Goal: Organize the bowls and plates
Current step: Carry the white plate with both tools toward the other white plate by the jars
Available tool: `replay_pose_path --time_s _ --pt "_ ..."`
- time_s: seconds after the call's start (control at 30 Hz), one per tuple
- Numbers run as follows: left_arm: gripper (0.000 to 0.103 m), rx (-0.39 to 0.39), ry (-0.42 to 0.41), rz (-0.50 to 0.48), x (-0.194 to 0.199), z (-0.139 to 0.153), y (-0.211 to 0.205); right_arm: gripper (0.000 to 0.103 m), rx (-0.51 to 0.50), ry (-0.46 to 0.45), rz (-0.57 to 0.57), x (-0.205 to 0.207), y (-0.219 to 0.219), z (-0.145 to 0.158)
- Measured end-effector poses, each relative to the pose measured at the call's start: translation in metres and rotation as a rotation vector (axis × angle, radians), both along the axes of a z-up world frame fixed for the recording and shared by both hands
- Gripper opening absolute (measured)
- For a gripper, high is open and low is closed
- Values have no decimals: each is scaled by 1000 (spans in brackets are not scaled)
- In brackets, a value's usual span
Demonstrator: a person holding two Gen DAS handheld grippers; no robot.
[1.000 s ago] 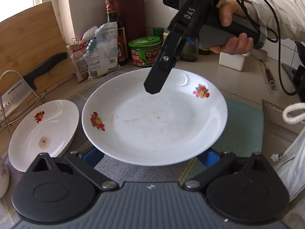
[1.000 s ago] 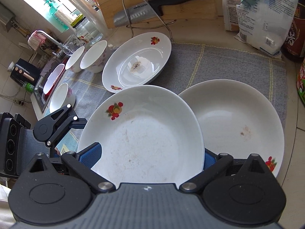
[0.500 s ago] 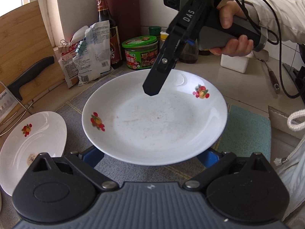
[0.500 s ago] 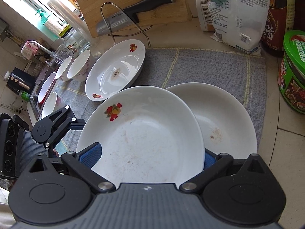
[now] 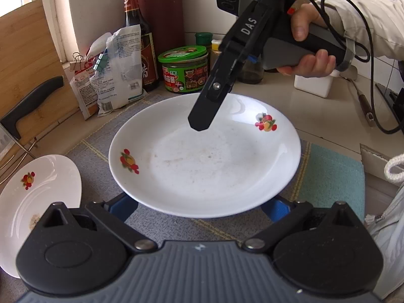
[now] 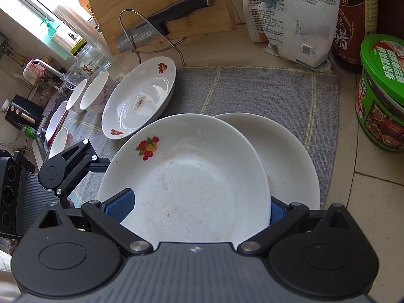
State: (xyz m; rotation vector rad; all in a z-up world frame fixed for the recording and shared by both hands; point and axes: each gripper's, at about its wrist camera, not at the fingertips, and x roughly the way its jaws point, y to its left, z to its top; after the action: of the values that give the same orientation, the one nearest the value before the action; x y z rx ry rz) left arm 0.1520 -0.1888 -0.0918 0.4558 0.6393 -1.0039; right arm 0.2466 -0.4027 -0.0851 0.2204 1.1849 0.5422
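While both spread wide, right claw [image 6: 200, 208] and left claw [image 5: 199, 205] flank plate [image 6: 186, 176].

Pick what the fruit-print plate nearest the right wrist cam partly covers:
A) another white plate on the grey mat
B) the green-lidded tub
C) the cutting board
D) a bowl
A: in the right wrist view, the fruit-print plate overlaps a second white plate that lies on the grey mat. The bowls, board and tub all sit clear of it.
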Motion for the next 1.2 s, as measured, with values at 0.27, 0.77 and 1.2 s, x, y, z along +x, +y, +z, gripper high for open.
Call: replay_pose_path --time_s 0.27,0.77,1.2 --pt "102 2 -1 -6 2 0 -4 103 -13 6 -11 -1 -2 -3" --pt "102 14 14 -29 11 -9 -14 103 -30 8 -46 -3 -11 -10" --pt "102 12 28 -35 17 -11 -17 103 -25 7 -72 -8 -17 -10"
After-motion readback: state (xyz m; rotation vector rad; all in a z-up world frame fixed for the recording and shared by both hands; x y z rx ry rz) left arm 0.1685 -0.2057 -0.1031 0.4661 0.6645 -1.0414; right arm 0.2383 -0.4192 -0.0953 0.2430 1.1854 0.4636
